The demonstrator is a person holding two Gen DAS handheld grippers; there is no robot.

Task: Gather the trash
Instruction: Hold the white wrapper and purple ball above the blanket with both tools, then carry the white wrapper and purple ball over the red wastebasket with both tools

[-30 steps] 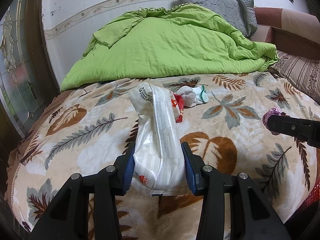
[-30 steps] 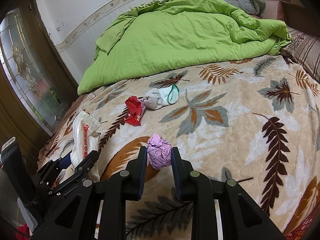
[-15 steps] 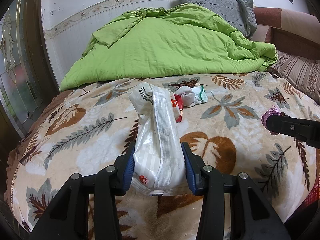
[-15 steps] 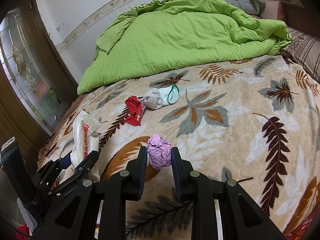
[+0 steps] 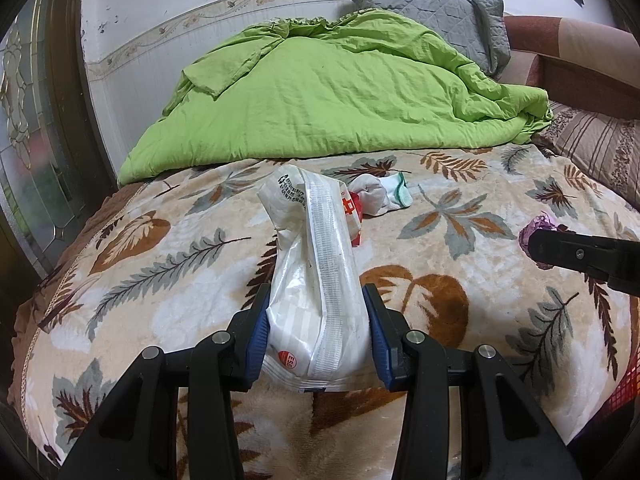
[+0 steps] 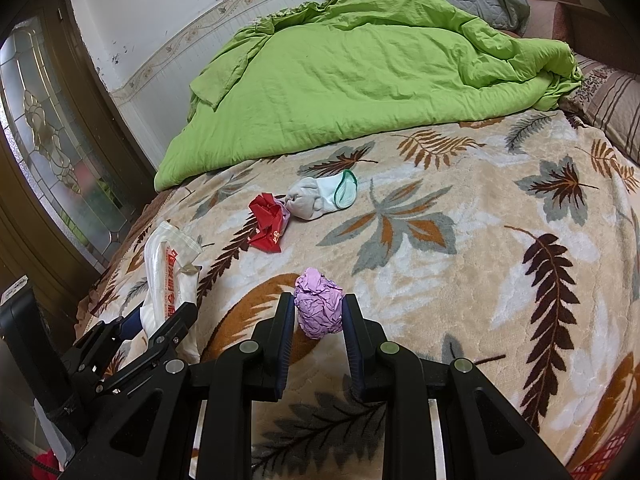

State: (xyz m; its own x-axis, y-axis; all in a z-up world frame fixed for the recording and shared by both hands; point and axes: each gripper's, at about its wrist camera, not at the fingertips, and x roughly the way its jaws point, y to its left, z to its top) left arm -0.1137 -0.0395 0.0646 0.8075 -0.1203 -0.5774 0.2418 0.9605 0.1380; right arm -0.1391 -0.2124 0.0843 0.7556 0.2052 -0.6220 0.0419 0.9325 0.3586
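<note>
spread over the bed, a leaf-patterned blanket (image 6: 460, 280) carries the scattered litter, with a green duvet (image 6: 360, 80) heaped behind. nothing is seen to have changed over the last second: both grippers have stayed put with their catches. the left gripper (image 5: 316, 328) is clamped on a white plastic wrapper (image 5: 316, 280), and the right gripper (image 6: 316, 314) is closed on a crumpled purple paper ball (image 6: 318, 308), both held just above the blanket. a red wrapper (image 6: 266, 222) is left lying beside a sock (image 6: 320, 198), farther up the bed. it is judged that carrying away comes next, and the red piece remains to be collected.
</note>
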